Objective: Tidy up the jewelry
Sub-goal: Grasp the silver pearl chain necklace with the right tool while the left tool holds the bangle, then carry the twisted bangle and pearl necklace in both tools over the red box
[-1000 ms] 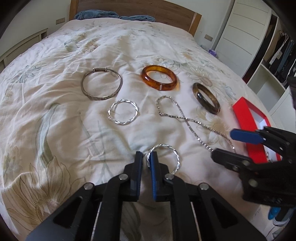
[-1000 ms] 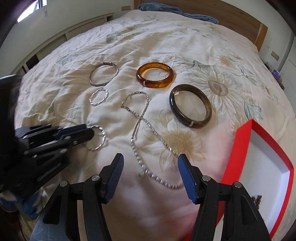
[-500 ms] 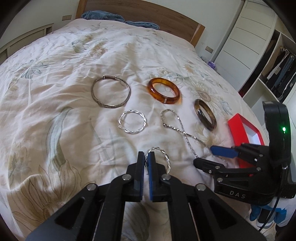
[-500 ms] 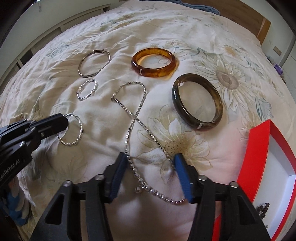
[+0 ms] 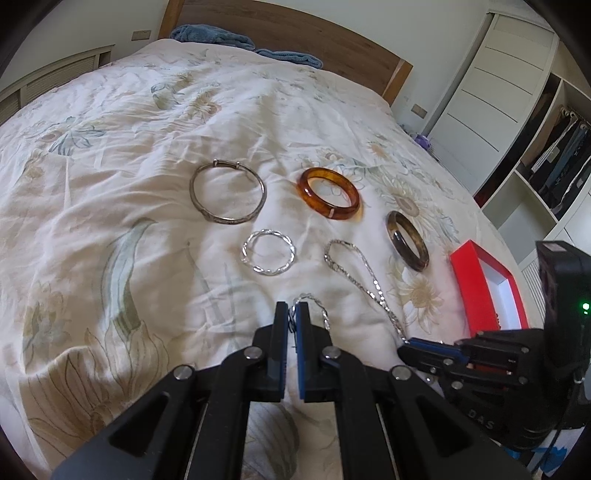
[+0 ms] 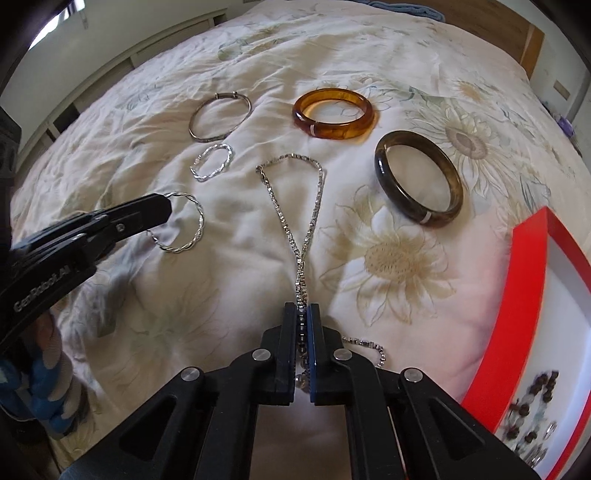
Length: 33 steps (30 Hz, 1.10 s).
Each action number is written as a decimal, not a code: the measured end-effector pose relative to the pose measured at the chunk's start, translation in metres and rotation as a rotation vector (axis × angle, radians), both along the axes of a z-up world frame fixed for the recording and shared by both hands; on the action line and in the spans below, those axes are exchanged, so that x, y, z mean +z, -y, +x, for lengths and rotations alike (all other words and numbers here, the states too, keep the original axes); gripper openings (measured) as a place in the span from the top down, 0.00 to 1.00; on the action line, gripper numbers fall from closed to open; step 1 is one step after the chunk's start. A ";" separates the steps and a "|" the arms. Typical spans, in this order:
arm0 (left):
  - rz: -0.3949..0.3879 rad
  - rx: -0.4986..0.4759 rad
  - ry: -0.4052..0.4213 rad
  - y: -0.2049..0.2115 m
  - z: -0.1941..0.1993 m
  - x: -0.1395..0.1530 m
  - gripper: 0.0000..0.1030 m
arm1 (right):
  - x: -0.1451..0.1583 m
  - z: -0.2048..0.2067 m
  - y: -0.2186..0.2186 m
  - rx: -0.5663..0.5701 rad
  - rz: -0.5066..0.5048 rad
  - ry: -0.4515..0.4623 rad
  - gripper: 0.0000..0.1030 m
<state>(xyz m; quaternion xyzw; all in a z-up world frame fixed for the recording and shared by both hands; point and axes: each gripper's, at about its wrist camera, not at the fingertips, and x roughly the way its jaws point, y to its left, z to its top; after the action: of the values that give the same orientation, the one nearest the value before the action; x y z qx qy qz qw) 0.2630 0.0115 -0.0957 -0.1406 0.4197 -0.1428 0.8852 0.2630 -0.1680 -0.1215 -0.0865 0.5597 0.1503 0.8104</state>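
Note:
On the flowered bedspread my left gripper (image 5: 291, 310) is shut on the rim of a twisted silver bangle (image 5: 320, 306), seen whole from the right wrist as the twisted silver bangle (image 6: 184, 225). My right gripper (image 6: 303, 308) is shut on a silver chain necklace (image 6: 295, 206) where its two strands cross; a loose end (image 6: 369, 345) trails right. Lying free are a second twisted silver bangle (image 5: 267, 256), a plain silver bangle (image 5: 227, 197), an amber bangle (image 5: 328, 199) and a dark brown bangle (image 5: 406, 240).
A red jewelry box (image 6: 532, 295) with a white inside lies open at the right, with beads (image 6: 532, 417) in its near corner. Blue towels (image 5: 221, 35) lie at the wooden headboard. White wardrobe doors (image 5: 491, 81) and open shelves stand beyond the bed's right side.
My right gripper came down over the necklace and its jaws went from wide apart to shut on the chain. My left gripper pinched tighter on the twisted bangle and stayed in place.

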 end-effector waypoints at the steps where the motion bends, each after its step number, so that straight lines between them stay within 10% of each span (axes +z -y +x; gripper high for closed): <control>1: -0.003 0.001 0.001 0.000 0.000 0.000 0.97 | 0.002 -0.002 0.001 -0.006 0.007 0.004 0.96; 33: -0.020 -0.016 0.188 0.013 -0.107 0.133 0.97 | 0.205 -0.140 0.057 -0.098 0.184 0.383 0.96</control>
<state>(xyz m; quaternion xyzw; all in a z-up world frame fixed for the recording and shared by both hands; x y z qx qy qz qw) 0.1557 -0.0018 0.0375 -0.1318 0.3347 -0.1667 0.9181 0.1228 -0.2255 0.0833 -0.0120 0.3830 0.1420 0.9127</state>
